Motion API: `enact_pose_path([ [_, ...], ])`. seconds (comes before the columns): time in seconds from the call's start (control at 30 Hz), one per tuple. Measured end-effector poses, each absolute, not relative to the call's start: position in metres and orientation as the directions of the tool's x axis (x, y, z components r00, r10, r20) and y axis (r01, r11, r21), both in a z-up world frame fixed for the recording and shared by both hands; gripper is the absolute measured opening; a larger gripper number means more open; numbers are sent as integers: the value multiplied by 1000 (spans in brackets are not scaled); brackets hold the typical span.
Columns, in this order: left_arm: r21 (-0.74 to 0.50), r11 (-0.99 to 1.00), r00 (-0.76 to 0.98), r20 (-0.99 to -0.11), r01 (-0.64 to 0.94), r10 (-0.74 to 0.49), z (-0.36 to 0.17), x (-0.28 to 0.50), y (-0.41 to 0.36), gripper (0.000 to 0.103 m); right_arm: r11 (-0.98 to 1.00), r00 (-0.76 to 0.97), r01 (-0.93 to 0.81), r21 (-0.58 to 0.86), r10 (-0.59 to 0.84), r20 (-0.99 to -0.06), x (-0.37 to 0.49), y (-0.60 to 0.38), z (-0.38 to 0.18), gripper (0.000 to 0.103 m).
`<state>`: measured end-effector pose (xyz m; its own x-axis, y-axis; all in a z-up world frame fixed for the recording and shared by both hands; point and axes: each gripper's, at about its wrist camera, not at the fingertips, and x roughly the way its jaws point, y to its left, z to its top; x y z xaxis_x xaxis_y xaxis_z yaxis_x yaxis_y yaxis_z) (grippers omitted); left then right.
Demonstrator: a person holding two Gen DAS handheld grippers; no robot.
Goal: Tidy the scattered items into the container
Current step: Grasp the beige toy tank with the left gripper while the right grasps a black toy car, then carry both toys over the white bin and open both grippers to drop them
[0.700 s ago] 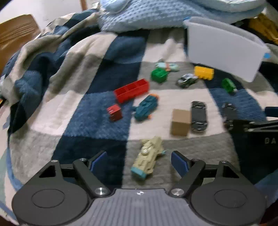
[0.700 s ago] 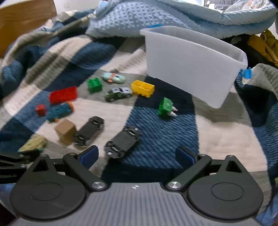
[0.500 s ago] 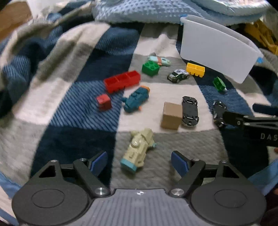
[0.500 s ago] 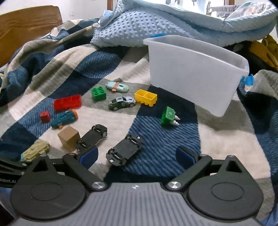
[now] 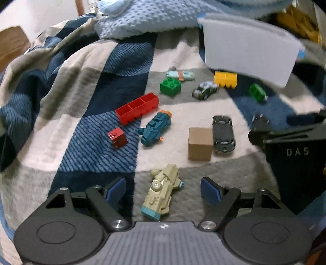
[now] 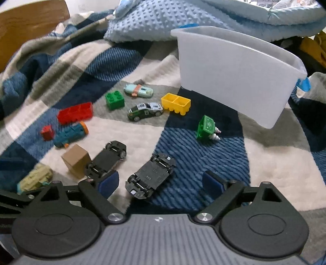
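Left tool (image 5: 163, 188) lowered nearer tan toy (image 5: 162, 195), spread, right tool (image 6: 160, 182) spread, container (image 5: 248, 48) blurred, interior hidden.

It looked like a home bedroom or child's room: a checked blanket (image 6: 183, 146) covered a soft bed, with a dotted blue blanket (image 6: 154, 20) bunched behind. Toy cars (image 6: 151, 176), building bricks (image 6: 114, 99) and a white bin (image 6: 234, 73) lay on it; a wooden headboard (image 6: 26, 22) stood beyond.

Background: checked blue, grey and cream blanket (image 6: 203, 142); dotted light-blue blanket (image 6: 154, 18) behind; wooden furniture (image 6: 26, 18) and pale wall (image 5: 40, 18) at left.
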<state>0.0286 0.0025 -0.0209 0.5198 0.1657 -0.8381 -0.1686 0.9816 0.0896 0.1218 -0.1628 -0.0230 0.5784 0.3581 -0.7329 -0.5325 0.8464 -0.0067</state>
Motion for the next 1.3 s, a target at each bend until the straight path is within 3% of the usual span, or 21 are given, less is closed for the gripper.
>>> enact_pose_path([
  [0.07,72,984,522,-840,-165,149,-24,31,3,64,848,570,-531,-8,349,-744,124,-161,-27,82],
  [0.13,43,982,554,-820,-185,141,-26,33,5,60,851,560,-526,0,346,-752,126,-161,-31,70],
  [0.27,12,977,591,-795,-214,139,-28,31,9,50,848,555,-530,10,356,-752,126,-163,-32,65],
  [0.43,48,979,582,-798,-199,157,-24,33,6,41,840,538,-541,45,386,-749,124,-164,-31,43],
  [0.8,66,987,599,-788,-146,141,-15,29,-2,39,833,567,-552,21,394,-724,118,-172,-23,34],
  [1.3,142,985,672,-720,-101,173,30,27,-22,40,835,606,-549,39,429,-670,112,-200,8,34],
])
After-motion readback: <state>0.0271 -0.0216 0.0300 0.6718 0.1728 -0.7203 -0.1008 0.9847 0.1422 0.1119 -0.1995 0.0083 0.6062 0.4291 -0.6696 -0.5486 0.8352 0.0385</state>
